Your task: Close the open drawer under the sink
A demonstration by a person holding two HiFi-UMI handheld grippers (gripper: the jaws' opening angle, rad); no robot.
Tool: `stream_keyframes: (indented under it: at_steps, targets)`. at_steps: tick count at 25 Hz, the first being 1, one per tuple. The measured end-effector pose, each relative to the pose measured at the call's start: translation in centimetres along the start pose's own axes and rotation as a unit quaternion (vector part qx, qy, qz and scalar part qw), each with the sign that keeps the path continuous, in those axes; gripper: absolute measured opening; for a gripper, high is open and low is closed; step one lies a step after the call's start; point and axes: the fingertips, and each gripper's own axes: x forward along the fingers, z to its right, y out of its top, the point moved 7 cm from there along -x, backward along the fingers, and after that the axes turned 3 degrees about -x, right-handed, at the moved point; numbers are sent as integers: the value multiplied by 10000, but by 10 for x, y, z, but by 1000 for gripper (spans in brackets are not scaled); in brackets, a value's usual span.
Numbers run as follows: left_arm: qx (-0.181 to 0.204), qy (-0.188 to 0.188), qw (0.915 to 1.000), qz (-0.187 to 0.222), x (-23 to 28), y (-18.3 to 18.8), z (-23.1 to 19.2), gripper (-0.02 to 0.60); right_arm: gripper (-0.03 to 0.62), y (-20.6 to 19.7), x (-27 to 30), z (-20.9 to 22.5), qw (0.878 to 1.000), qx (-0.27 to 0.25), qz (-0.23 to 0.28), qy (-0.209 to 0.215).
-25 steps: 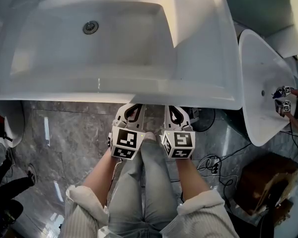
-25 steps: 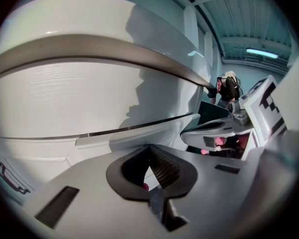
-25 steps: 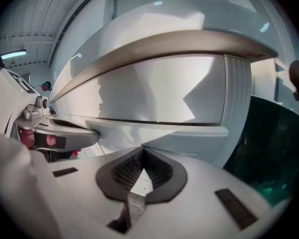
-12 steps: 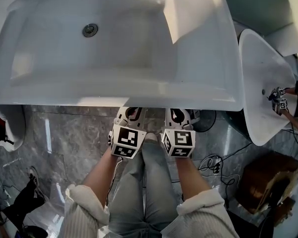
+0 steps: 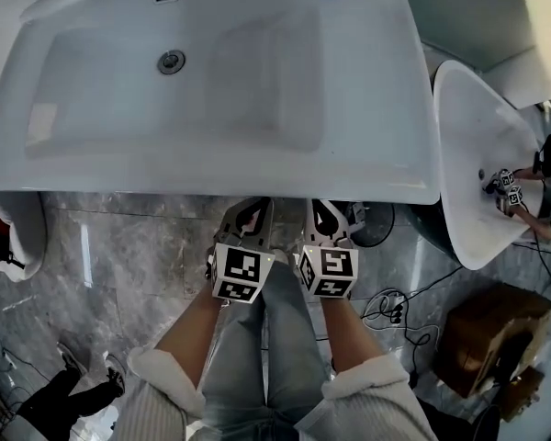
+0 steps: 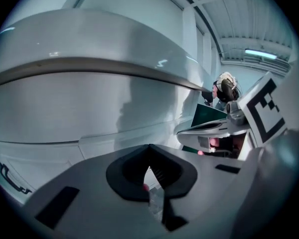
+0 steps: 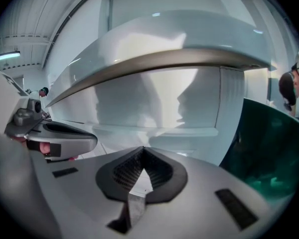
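Head view: your left hand-held gripper (image 5: 251, 211) and right hand-held gripper (image 5: 323, 211) sit side by side, tips under the front edge of the white sink (image 5: 376, 108).

Left gripper view: jaws pressed together, nothing between them. The white drawer front (image 6: 65, 108) stands just beyond the tips, below the sink rim.

Right gripper view: jaws likewise pressed together, holding nothing, facing the same drawer front. Contact with it cannot be made out.

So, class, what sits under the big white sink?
From above, the sink hides everything beneath it; the left hand-held gripper and right hand-held gripper point at its front edge. The gripper views show a white cabinet front below the rim; its inside is hidden.
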Motion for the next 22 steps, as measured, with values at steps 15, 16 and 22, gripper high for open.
stream_keyframes:
  at_steps: [15,16,22]
  targets:
    - [-273,298,9988,279,-49,51,39,15,11,48,-69,-14,9990,29,172,401]
    - [-289,301,9987,309,-53,56,44,15,10,53,-76,-13,9988,32,194,444]
    - [-293,368,9974,536,-79,98,65,15,11,99,-111,-6,9966,152,478,652]
